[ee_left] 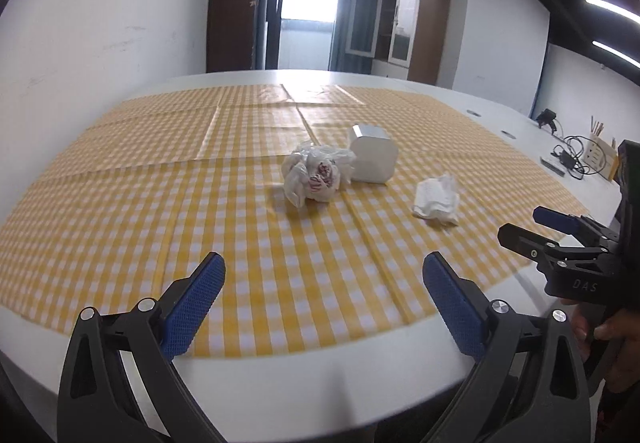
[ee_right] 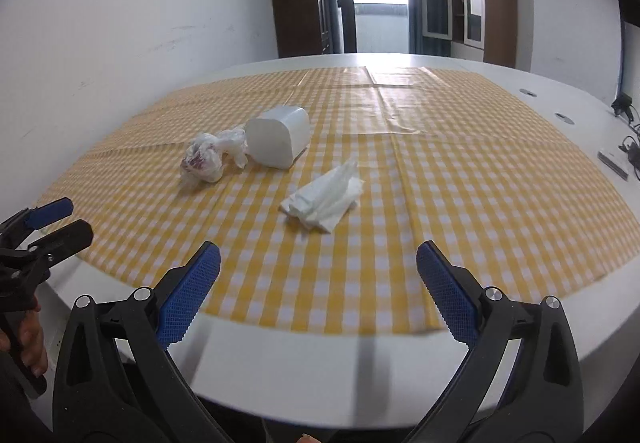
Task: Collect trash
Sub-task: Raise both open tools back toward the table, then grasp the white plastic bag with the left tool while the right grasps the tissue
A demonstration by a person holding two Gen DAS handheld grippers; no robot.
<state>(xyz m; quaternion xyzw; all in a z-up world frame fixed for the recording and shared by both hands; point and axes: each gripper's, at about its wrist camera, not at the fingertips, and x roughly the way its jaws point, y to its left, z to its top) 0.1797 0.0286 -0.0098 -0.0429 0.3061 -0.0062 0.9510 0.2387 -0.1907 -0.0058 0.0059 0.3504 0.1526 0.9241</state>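
Observation:
A crumpled plastic bag [ee_left: 316, 176] [ee_right: 208, 157] with red print lies mid-table on the yellow checked cloth [ee_left: 160, 211] [ee_right: 480, 195]. Right behind it a small white bin [ee_left: 372, 157] [ee_right: 280, 141] lies on its side. A crumpled white tissue [ee_left: 437, 200] [ee_right: 324, 199] rests nearer the front, to the right of the bag. My left gripper [ee_left: 322, 279] is open at the table's near edge, well short of the bag. My right gripper [ee_right: 318, 263] is open too, a short way before the tissue. Each gripper shows in the other's view: the right gripper [ee_left: 532, 227], the left gripper [ee_right: 68, 219].
The white table [ee_left: 300, 383] [ee_right: 340, 371] extends past the cloth on all sides. Cables, a wooden holder [ee_left: 598, 159] and small devices [ee_right: 616, 163] sit at its far right. A white wall runs along the left; cabinets and a bright doorway stand behind.

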